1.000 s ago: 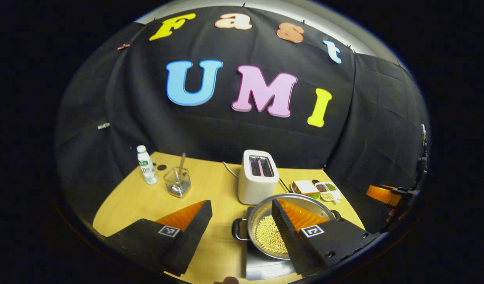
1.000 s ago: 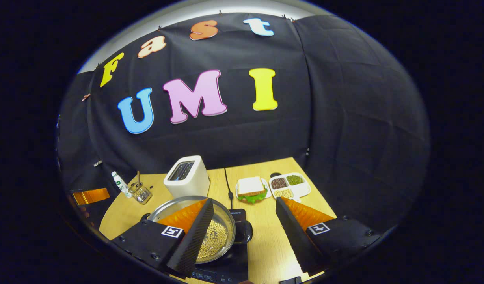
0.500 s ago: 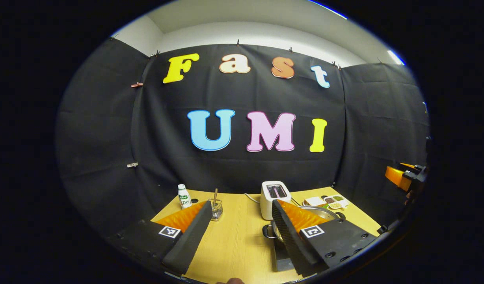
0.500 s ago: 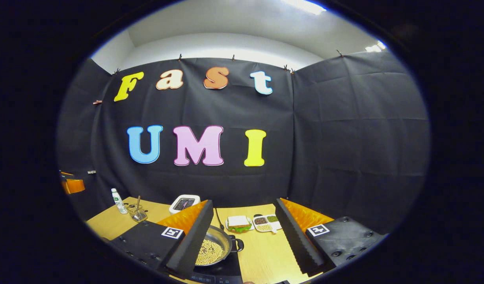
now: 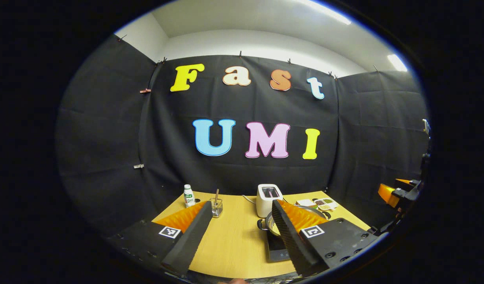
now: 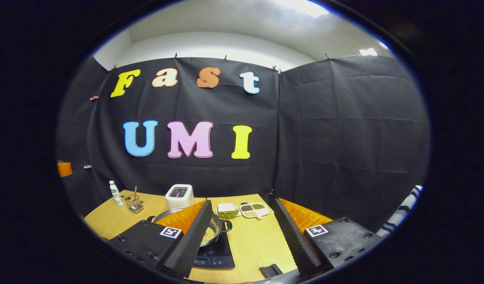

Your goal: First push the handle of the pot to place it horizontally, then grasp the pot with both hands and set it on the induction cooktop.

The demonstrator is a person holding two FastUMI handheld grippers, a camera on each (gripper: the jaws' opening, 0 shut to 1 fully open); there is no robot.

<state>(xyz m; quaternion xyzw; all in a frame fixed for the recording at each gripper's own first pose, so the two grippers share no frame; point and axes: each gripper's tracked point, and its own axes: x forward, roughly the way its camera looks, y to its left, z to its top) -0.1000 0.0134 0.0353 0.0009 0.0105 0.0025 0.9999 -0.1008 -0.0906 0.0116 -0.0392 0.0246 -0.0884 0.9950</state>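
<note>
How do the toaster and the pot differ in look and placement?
The toaster is a white, boxy appliance with slots on top; the pot is round, shiny metal with dark side handles. The toaster stands on the bare table; the pot sits on the dark induction cooktop. Both are upright, side by side.

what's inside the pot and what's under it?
The pot sits on the induction cooktop and holds pale beans. The left finger of the right gripper covers much of the pot's inside.

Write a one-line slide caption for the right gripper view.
Open right gripper held back from the table, pot of beans sitting on the cooktop.
</note>
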